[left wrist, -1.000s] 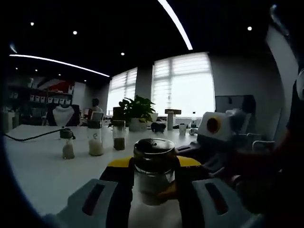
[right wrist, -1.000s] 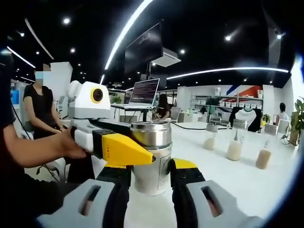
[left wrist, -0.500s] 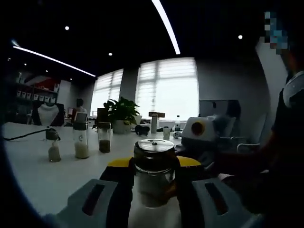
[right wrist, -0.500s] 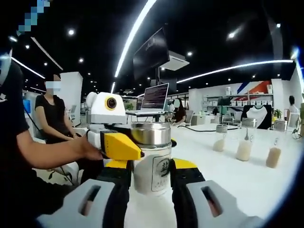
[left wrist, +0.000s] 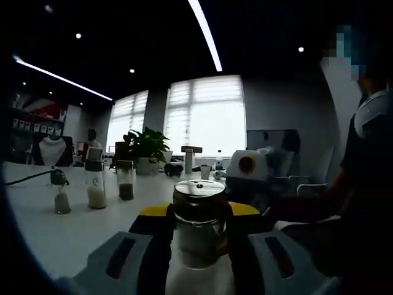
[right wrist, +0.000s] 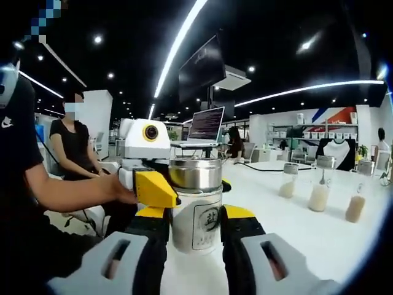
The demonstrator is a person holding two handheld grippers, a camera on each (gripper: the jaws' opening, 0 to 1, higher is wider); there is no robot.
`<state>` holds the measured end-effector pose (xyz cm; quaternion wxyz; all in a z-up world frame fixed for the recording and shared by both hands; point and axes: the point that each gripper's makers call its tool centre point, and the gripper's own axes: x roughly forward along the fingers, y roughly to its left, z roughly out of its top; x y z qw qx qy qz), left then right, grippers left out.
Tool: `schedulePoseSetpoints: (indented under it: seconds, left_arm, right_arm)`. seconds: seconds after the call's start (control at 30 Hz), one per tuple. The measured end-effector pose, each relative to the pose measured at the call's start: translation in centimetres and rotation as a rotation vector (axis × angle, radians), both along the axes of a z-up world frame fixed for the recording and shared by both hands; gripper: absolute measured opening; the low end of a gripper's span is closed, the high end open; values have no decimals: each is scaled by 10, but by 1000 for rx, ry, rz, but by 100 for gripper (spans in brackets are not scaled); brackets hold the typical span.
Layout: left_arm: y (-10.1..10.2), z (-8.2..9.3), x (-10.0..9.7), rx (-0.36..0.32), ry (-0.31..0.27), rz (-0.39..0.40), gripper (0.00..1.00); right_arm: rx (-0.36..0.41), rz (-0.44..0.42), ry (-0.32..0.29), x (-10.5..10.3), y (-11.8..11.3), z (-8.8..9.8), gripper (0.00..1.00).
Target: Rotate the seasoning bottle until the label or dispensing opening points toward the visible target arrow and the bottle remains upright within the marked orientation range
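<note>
The seasoning bottle (right wrist: 196, 206) is a white jar with a shiny metal lid, standing upright on the white table (right wrist: 319, 243). Its label (right wrist: 207, 219) faces the right gripper view, slightly right of centre. My right gripper (right wrist: 195, 228) has its jaws pressed against both sides of the jar's base. From the left, a yellow finger (right wrist: 155, 189) of the left gripper clamps the jar at lid height, with a person's hand behind it. In the left gripper view the bottle (left wrist: 198, 230) sits between the jaws of my left gripper (left wrist: 198, 214), which is shut on it.
Three small bottles of powder (right wrist: 319, 187) stand in a row further along the table, also seen as bottles (left wrist: 92, 184). A potted plant (left wrist: 146, 150), a laptop (right wrist: 206, 125) and a seated person (right wrist: 73, 144) are beyond. The person holding the grippers is close by (left wrist: 362, 203).
Both views have swung round the bottle, so the background has shifted. The label has turned from the jar's right edge toward the right gripper view. The left gripper's yellow finger now looks shorter.
</note>
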<state>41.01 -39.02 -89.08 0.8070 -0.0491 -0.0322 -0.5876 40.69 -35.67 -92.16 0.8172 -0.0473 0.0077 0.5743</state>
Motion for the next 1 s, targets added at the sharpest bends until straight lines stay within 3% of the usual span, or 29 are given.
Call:
schedulePoseSetpoints:
  seconds: [0.2,0.4,0.53,0.63,0.83,1.0]
  left_arm:
    - [-3,0,3,13,14,29,35]
    - [-4,-9,16,60,34,187,36]
    - [-2,-6,19,38,30,268,37]
    - [2,-5,23,-5,87,353,38]
    - [10,-5,23,-61,155,462,37]
    - [11,-6,22,-41,140,494,36]
  right_arm:
    - [-1,-55,-11,5,-3,-1,30]
    - [-72,-166,-87,17,-3,-8,30]
    - [-57,-225,-86,18,-2,-8,30]
    - [-85,-285,-143,20,-1,-7,30]
    - [-26,-412,-162,21,-5,-6,30]
    - [14,-425,-123,21,-4,-7,30]
